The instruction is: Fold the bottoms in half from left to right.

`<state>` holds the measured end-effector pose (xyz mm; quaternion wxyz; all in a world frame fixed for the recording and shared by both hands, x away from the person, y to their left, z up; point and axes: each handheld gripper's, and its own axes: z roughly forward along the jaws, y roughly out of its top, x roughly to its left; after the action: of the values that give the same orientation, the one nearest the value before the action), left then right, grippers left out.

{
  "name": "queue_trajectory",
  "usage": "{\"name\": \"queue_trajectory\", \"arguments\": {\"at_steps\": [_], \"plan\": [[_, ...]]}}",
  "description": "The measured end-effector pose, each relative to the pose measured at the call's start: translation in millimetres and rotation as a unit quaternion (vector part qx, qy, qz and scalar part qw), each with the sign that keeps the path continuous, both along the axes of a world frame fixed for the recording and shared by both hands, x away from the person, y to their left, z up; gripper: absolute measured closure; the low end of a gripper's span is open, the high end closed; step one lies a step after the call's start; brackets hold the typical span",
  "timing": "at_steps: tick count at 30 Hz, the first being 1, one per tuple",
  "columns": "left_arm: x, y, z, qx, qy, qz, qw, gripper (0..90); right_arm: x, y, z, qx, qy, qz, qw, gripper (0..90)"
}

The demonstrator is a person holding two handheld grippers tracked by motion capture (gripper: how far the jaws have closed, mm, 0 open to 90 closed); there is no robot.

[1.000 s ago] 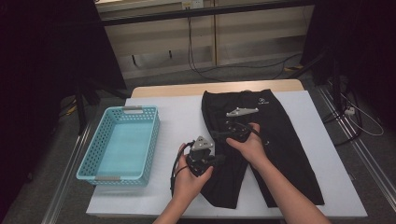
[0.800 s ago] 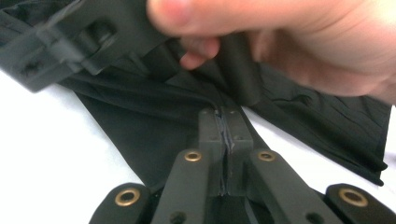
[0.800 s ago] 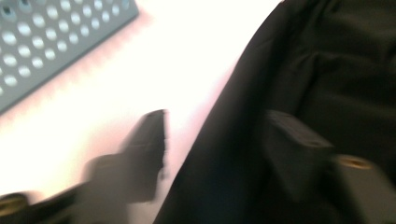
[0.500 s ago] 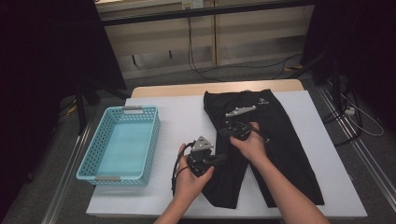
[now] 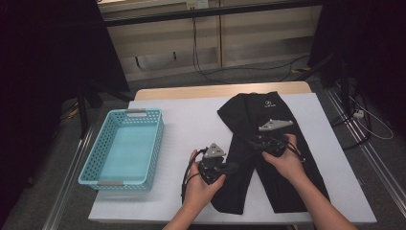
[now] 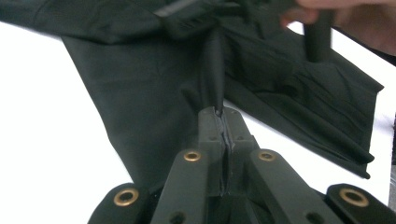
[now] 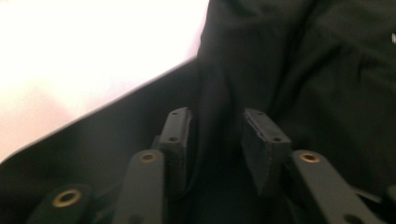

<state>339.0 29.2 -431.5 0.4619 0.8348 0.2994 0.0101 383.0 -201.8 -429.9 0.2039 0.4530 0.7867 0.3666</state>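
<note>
Since the earlier frames both grippers have moved very little; the left gripper (image 5: 216, 165) has turned slightly toward the black trousers (image 5: 268, 143) and the right gripper (image 5: 269, 141) stays over them.

From the high view, the trousers lie spread on the right half of the white tabletop (image 5: 191, 120), waistband far from the person, 2 legs running toward the near edge. A blue basket (image 5: 91, 165) stands at the left, apart from the cloth. The left hand (image 5: 201, 187) holds its gripper at the inner edge of the left trouser leg; the right hand (image 5: 287, 160) rests on the cloth near the crotch.

Along the left gripper view, the jaws are pressed together and pinch a raised fold of the trousers (image 6: 149, 98), which stands up as a narrow ridge from the tips. The other gripper (image 6: 317, 35) shows farther off.

Along the right gripper view, the jaws are spread, with a ridge of the trousers (image 7: 327, 70) between them but not pinched.

I judge the step to be taking hold for a fold. To do it well, the right jaws should close on the ridge fully before any lifting, and both hands should rise together.
</note>
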Motion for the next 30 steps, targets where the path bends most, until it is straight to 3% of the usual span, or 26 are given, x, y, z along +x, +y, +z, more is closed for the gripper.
{"name": "queue_trajectory", "arguments": {"at_steps": [3,8,11,14,15,18,21,25,28,30], "plan": [[0.9,0.7,-0.4,0.003,0.001,0.000,1.0000,88.5,13.1,8.3,-0.2,-0.005,-0.013,0.005,0.9999,54.6],[0.9,2.8,-1.7,0.006,0.003,0.001,1.0000,88.6,46.2,33.1,-11.6,-0.022,-0.005,0.019,0.9995,54.4],[1.8,5.6,-2.3,0.006,0.007,0.000,1.0000,88.6,58.8,43.5,-17.9,-0.035,-0.001,0.018,0.9992,54.3],[3.1,7.5,-4.0,0.002,0.010,0.005,0.9999,88.7,69.3,52.7,-23.4,-0.028,-0.002,0.020,0.9994,54.3],[3.6,8.1,-4.3,0.001,0.012,0.006,0.9999,88.8,72.2,55.8,-25.2,-0.039,-0.002,0.017,0.9991,54.4],[4.5,10.0,-4.3,-0.002,0.014,0.008,0.9999,88.9,78.7,59.8,-32.6,-0.046,-0.006,0.014,0.9988,59.2],[5.6,11.0,-6.3,-0.001,0.018,0.010,0.9998,89.1,83.1,53.9,-36.3,-0.026,-0.009,-0.018,0.9994,72.6],[6.2,10.7,-6.0,0.000,0.017,0.009,0.9998,89.2,85.7,50.9,-35.5,-0.037,-0.012,-0.026,0.9989,87.4],[6.0,9.3,-2.0,-0.002,0.012,0.004,0.9999,89.2,87.1,43.2,-28.7,-0.009,-0.011,-0.036,0.9993,89.2],[4.7,7.1,0.9,-0.009,0.011,0.002,0.9999,89.2,85.1,32.4,-13.7,0.020,-0.017,-0.040,0.9989,89.5]]}}
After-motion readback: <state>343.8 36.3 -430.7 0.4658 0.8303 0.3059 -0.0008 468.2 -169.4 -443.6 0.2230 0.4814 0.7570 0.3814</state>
